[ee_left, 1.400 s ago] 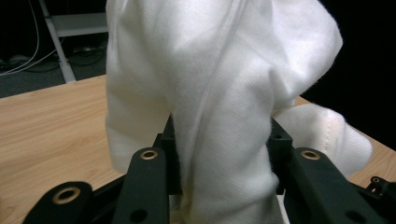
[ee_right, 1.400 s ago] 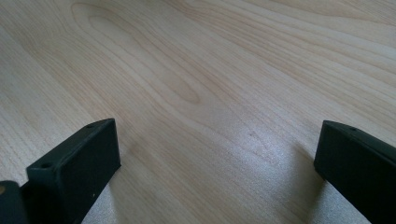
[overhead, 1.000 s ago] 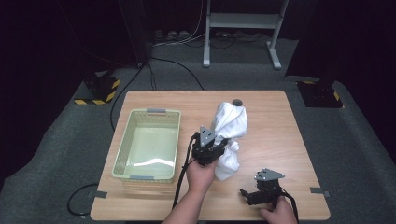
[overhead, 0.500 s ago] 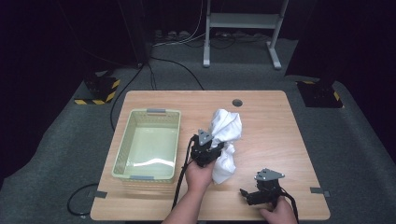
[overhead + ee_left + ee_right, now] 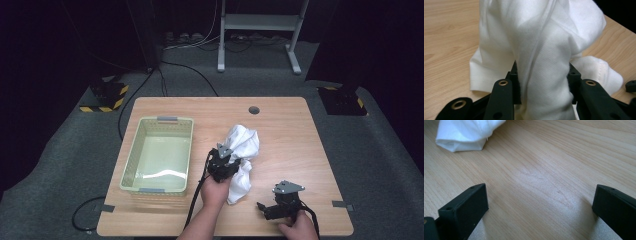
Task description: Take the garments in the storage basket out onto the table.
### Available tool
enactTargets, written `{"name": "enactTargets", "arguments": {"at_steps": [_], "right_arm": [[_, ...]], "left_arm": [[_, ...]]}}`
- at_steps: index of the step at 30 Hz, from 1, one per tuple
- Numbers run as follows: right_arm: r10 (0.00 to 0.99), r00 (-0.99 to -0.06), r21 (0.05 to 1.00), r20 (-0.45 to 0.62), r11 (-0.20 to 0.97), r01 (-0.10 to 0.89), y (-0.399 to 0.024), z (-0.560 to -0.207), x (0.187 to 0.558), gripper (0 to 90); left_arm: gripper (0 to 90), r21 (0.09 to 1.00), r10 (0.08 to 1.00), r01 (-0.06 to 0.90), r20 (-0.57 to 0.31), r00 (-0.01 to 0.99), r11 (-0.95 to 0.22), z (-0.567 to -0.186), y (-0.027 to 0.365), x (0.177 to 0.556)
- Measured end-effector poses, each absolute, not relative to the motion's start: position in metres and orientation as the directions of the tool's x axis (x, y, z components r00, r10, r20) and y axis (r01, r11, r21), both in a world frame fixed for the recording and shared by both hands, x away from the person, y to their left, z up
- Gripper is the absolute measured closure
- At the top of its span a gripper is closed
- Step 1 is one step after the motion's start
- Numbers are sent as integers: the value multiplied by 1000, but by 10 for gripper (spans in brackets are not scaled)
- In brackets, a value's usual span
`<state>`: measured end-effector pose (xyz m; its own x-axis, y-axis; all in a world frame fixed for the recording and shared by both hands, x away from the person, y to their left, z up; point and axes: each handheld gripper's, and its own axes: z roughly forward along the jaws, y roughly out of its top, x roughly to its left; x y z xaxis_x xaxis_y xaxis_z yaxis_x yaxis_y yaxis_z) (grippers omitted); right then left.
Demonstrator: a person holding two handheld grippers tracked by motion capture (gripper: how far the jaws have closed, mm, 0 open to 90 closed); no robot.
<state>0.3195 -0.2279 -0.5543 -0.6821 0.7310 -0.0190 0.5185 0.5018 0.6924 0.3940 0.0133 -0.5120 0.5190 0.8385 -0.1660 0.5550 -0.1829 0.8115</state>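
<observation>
Near the middle of the worktop, slightly toward its near edge, the left claw is clenched on a thick fold of white cloth, its two black jaws pressing the fabric from either side in the left gripper view, where the cloth rises in a bunched column above the pads. The rest of the garment slumps onto the wood beside and behind the claw, one loose end trailing toward the near edge. Close to the near right corner, the right claw rests released, jaws wide apart with bare wood between them and a corner of the cloth lying well ahead. A pale green basket stands toward the left edge, apart from the cloth. The job appears to be moving the cloth to the basket; doing it well likely means keeping the pinch firm, lifting high enough that the trailing end clears the basket's rim, and gathering that hanging end with the free claw.
</observation>
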Motion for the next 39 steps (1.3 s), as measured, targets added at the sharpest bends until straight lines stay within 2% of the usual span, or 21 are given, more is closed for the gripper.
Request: {"name": "enactTargets", "arguments": {"at_steps": [15,39], "right_arm": [[731,-682,692,-19,502,518,-228,-554,319,0],[731,-682,694,-19,501,518,-228,-554,319,0]], "left_arm": [[608,771,827,582,-136,545,-258,-535,-6,395],[563,753,821,595,-133,555,-281,-543,-12,394]]}}
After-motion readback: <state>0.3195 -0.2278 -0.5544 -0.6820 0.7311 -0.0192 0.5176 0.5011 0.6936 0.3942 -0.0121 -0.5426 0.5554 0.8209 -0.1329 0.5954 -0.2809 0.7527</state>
